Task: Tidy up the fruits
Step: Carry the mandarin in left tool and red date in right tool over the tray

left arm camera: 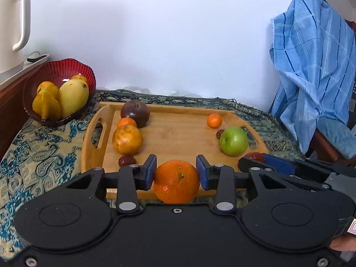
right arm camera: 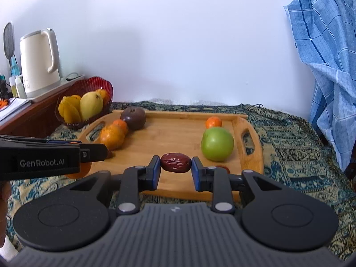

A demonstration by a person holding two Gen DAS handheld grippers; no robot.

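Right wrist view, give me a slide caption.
Right claw grips a red date over the wooden tray, green apple alongside.

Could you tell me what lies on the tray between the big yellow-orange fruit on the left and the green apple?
Nothing: the left wrist view shows bare wooden tray between the yellow-orange fruit and the green apple.

Soft, even daylight fills both views, bright enough for clear colours. The white wall (left arm camera: 166, 33) looks slightly blown out and hazy, with a faint grey shadow patch above the wooden tray (left arm camera: 178, 138). Fruit casts only weak, diffuse shadows on the tray. A small glare spot sits on the green apple (right arm camera: 217, 143). Fisheye distortion bends the kettle (left arm camera: 13, 22) and the blue cloth (right arm camera: 329, 66) towards the dark-vignetted corners. Focus is slightly soft throughout.
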